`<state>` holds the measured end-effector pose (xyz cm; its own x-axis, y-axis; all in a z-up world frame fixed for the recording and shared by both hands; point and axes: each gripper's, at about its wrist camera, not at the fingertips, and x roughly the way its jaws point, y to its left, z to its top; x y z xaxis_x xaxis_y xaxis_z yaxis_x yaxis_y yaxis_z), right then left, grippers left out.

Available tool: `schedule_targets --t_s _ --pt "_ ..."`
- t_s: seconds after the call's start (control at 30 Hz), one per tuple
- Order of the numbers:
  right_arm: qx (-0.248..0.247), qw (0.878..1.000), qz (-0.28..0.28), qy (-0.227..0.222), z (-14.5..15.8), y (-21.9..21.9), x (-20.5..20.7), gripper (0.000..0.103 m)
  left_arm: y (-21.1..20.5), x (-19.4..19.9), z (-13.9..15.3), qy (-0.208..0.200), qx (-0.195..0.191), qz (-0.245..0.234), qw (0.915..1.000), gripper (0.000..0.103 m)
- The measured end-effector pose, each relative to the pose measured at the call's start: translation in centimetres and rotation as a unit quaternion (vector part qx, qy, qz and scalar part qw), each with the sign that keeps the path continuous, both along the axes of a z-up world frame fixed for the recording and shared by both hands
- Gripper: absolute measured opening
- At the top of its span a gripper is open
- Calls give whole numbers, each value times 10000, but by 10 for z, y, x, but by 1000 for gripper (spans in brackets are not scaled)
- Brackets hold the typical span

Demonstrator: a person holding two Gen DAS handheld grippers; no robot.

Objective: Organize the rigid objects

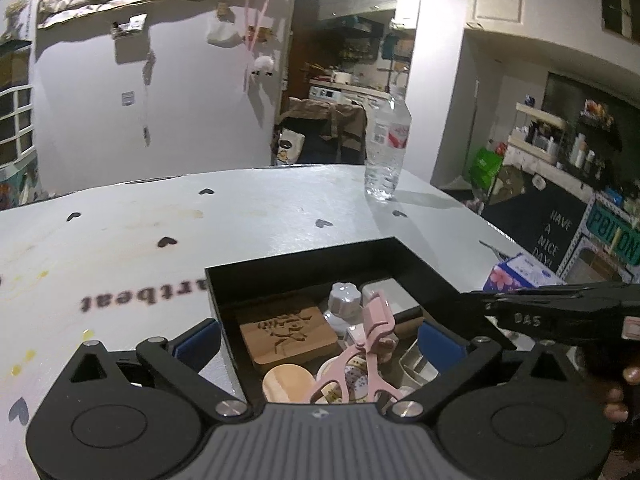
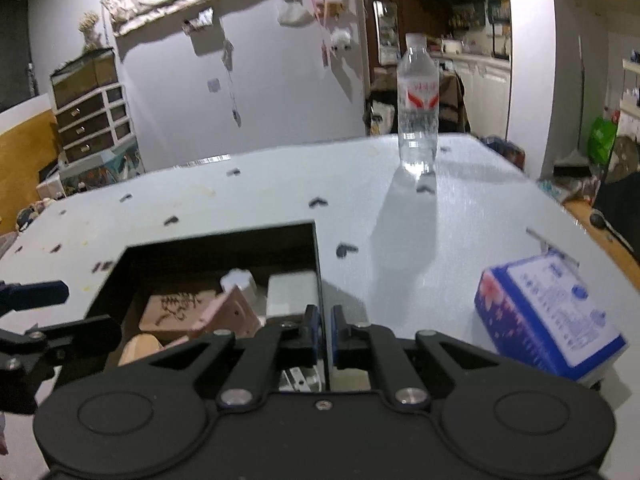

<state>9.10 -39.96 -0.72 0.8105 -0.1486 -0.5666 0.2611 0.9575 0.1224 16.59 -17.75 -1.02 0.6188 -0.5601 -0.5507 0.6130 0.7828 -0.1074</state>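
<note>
On the white desk in front of you sits one black open-topped box, and most of the task's things lie inside it. Your left tool hangs over the box with its two blue pads spread wide apart and nothing between them. Below it you can count one square wooden coaster with a carved design, one round wooden disc, one pink eyelash curler lying across the other pieces, one small white scalloped jar and one white rectangular block at the box's far right corner. A few more small pieces lie under the curler, too jumbled to count.

Your right tool is at the box's right wall. Its pads are pressed nearly together, with the thin black wall rising in the narrow gap; you cannot tell from either view whether the pads truly pinch that wall. In the left view your fingers show at the right edge, wrapped on the right tool's handle.

Outside the box, one clear water bottle stands upright near the far edge of the desk, well apart from the box. One blue tissue pack lies near the right edge.
</note>
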Motion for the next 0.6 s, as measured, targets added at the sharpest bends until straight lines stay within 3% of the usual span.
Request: schedule_targets --t_s 0.6 --pt "-462 9959 76 -770 16 19 -68 82 36 -57 15 -648 -367 740 9945 103"
